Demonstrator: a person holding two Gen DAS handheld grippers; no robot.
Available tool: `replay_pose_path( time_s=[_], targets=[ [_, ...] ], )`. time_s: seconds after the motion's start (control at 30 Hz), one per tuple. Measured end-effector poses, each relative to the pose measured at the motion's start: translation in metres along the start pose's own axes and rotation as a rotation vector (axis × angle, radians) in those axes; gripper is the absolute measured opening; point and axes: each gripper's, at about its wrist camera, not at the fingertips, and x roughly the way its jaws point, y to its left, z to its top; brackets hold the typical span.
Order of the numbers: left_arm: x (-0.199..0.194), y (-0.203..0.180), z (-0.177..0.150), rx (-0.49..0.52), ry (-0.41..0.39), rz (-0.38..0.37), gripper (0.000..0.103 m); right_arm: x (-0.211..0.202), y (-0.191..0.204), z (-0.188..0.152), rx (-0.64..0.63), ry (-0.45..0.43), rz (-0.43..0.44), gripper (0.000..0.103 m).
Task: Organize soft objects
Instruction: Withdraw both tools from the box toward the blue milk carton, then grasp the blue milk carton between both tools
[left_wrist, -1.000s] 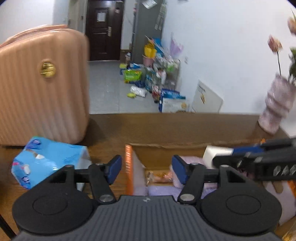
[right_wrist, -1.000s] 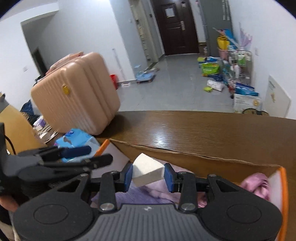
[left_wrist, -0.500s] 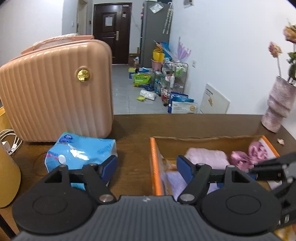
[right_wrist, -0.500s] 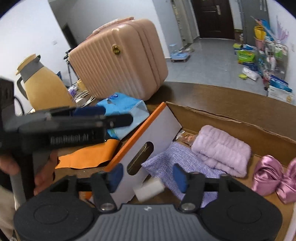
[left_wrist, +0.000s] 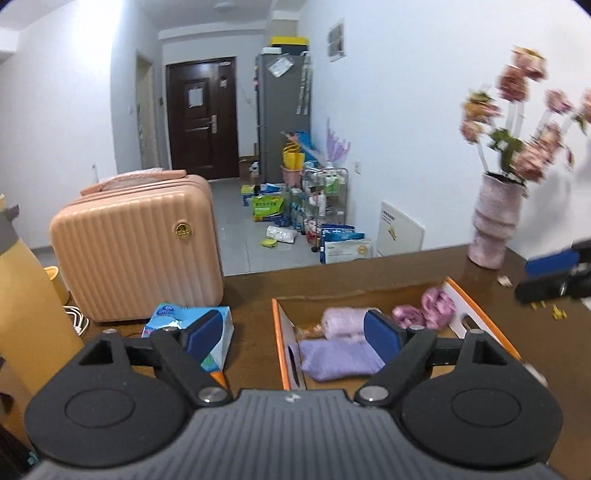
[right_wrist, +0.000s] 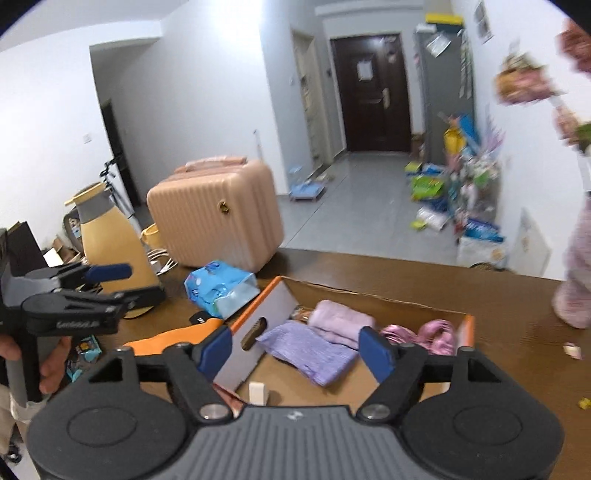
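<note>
Sponge (right_wrist: 257, 392): white block, upright on box (right_wrist: 373, 294) floor at near left corner, close beside the grey side wall with its hand slot; long axis roughly vertical, broad face toward the right wrist camera. Free of both tools.

Box: cardboard, orange-edged, open-topped, on brown table (right_wrist: 424, 273). Inside: purple cloth (right_wrist: 310, 350) lying flat, long axis running from the slotted wall toward the middle; pale fluffy towel (right_wrist: 341, 318) rolled behind it, touching; pink satin bow (right_wrist: 424, 334) toward the far right corner.

Left gripper (left_wrist: 293, 330): raised above box and table, jaws widening, nothing between them. Seen also from the right wrist camera, off to the left, gripped by a hand (right_wrist: 51, 369).

Right gripper (right_wrist: 295, 349): raised above box, jaws widening, nothing between them; sponge below and clear of the pads.

Surroundings: blue tissue pack (right_wrist: 219, 288) just left of box; orange item (right_wrist: 177, 338) nearer, beside the slotted wall; pink suitcase (right_wrist: 216, 218) behind tissue pack; yellow jug (right_wrist: 110, 240) at far left; vase (left_wrist: 495, 225) with blurred flowers beyond box on the right. Path down to box unobstructed.
</note>
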Motion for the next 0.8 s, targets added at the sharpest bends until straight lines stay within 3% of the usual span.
replay_pose_path(
  time_s=[0.13,0.23,0.37,0.47,0.67,0.8],
  targets=[
    [-0.037,-0.020,-0.021,0.041,-0.036,-0.014,0.086,-0.043,0.009,-0.029,-0.045,-0.034,-0.042,0.078],
    [-0.070,-0.031,-0.052,0.017,-0.086,-0.034,0.089,-0.075,0.021,-0.063,-0.076,-0.113,-0.067,0.079],
    [-0.113,-0.052,-0.120,0.029,-0.152,-0.060,0.093,-0.113,0.043,-0.133,-0.136,-0.238,-0.116,0.086],
    [-0.144,-0.073,-0.179,0.041,-0.160,-0.084,0.093,-0.129,0.061,-0.194,-0.157,-0.262,-0.146,0.086],
    [-0.195,-0.108,-0.261,0.042,-0.162,-0.127,0.096,-0.155,0.092,-0.304,-0.083,-0.304,-0.189,0.086],
    [-0.214,-0.114,-0.278,0.063,-0.173,-0.138,0.098,-0.166,0.099,-0.346,0.038,-0.316,-0.139,0.087]
  ],
)
